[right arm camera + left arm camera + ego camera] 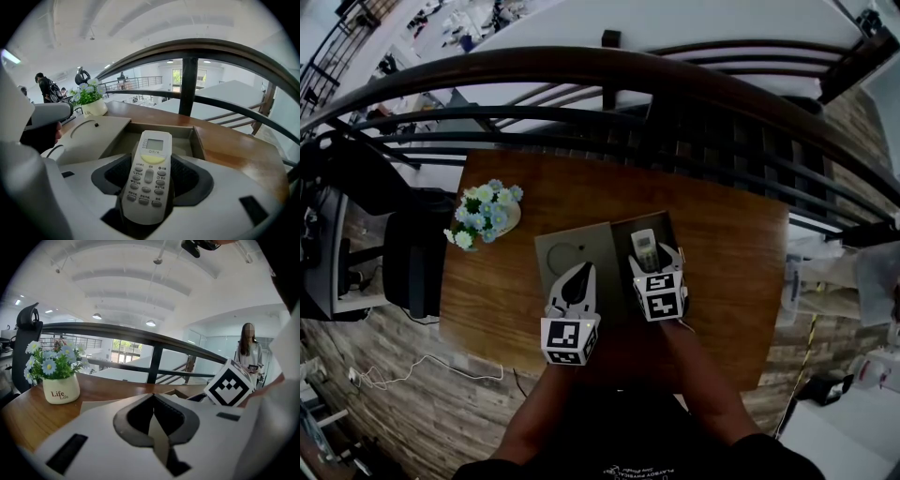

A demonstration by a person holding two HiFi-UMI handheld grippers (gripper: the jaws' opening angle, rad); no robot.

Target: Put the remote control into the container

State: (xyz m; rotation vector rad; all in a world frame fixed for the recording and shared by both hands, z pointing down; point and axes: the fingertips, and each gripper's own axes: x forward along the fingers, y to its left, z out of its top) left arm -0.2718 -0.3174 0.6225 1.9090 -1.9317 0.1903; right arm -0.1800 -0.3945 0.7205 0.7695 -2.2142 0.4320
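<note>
Grasps remote control (pixel 148 180) along right gripper (pixel 151 165) fingers, screen toward table's (pixel 234 146) far edge, over container (pixel 158 127); left gripper (pixel 153 423) fingers clenched empty.

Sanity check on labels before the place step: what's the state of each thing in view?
Remote: face up, clamped, tip over box.
Right hand-held gripper: shut on remote.
Left hand-held gripper: shut, empty.
Box: open.
Lid: off the opening, flat at box's left.
Flowerpot: upright.
</note>
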